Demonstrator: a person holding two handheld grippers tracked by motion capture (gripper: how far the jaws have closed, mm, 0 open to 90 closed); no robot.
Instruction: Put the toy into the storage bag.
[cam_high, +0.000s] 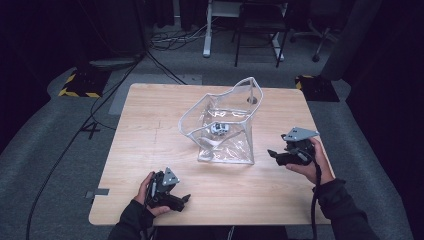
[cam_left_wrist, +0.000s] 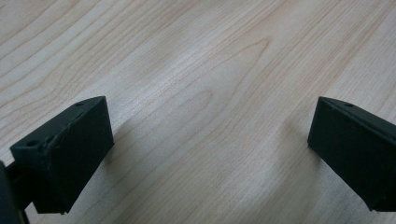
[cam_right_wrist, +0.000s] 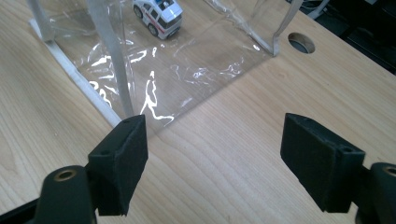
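On the pale wooden table (cam_high: 150, 150), near its middle, a clear plastic bag with white-edged seams (cam_high: 225, 127) is seen standing open, and a small white toy car with dark windows (cam_high: 219, 128) is shown lying inside it on the bag's floor. At the near left edge of the table the left gripper (cam_high: 185, 198) is held low over the bare wood, well apart from the bag; in the left gripper view its two black jaws are set wide apart with nothing but wood grain between them. To the right of the bag the right gripper (cam_high: 272, 153) is held in a hand (cam_high: 312, 160), its tips pointed toward the bag's near right corner. In the right gripper view the jaws are likewise parted and nothing is gripped between them; the bag's white-seamed corner (cam_right_wrist: 116, 119) is seen just beyond the left-hand jaw, though contact cannot be judged. The toy car (cam_right_wrist: 158, 17) is visible through the clear wall, farther inside, and a round hole in the tabletop (cam_right_wrist: 301, 42) lies beyond the bag.
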